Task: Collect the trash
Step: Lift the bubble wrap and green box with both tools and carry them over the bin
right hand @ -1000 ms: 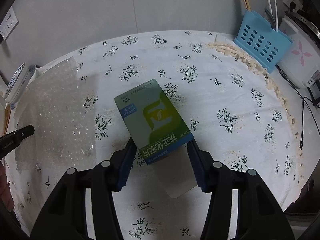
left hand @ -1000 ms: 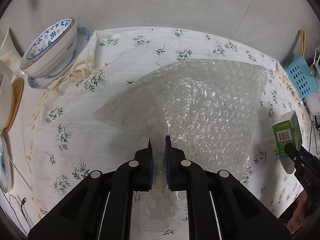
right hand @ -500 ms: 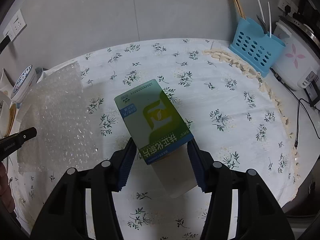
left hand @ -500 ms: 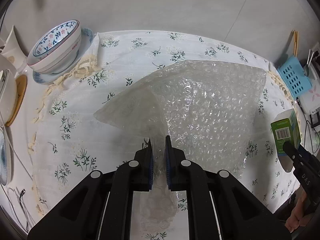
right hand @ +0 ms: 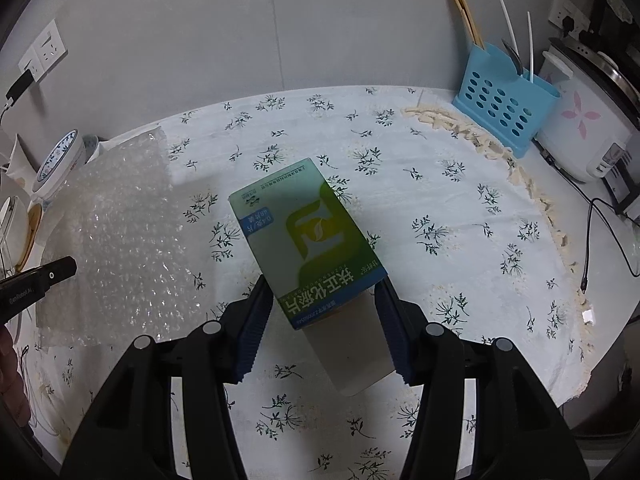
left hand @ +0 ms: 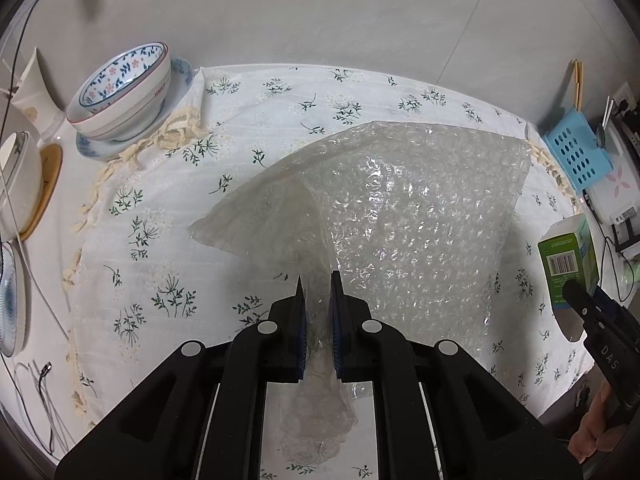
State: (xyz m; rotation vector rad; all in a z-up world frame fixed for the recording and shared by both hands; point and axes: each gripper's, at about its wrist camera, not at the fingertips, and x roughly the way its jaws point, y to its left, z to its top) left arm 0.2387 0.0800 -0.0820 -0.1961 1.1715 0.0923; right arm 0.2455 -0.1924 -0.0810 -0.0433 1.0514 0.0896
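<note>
My left gripper [left hand: 317,280] is shut on a clear bubble wrap sheet [left hand: 404,216], pinching its near corner and holding it lifted above the flowered tablecloth [left hand: 160,240]. The sheet also shows at the left of the right wrist view [right hand: 116,232]. My right gripper [right hand: 322,280] is shut on a green and blue carton box [right hand: 308,236], holding it above the cloth with its open flap toward me. The box shows at the right edge of the left wrist view [left hand: 568,256].
Stacked flowered bowls [left hand: 124,88] on a saucer stand at the far left, with more plates [left hand: 16,184] nearby. A blue utensil holder [right hand: 504,100] and a white rice cooker [right hand: 588,120] stand at the far right. A black cable [right hand: 588,240] lies near the right table edge.
Both grippers have risen and pulled back from the table, carrying the bubble wrap and the box. More wall and table edge show now. Neither grip has changed.
</note>
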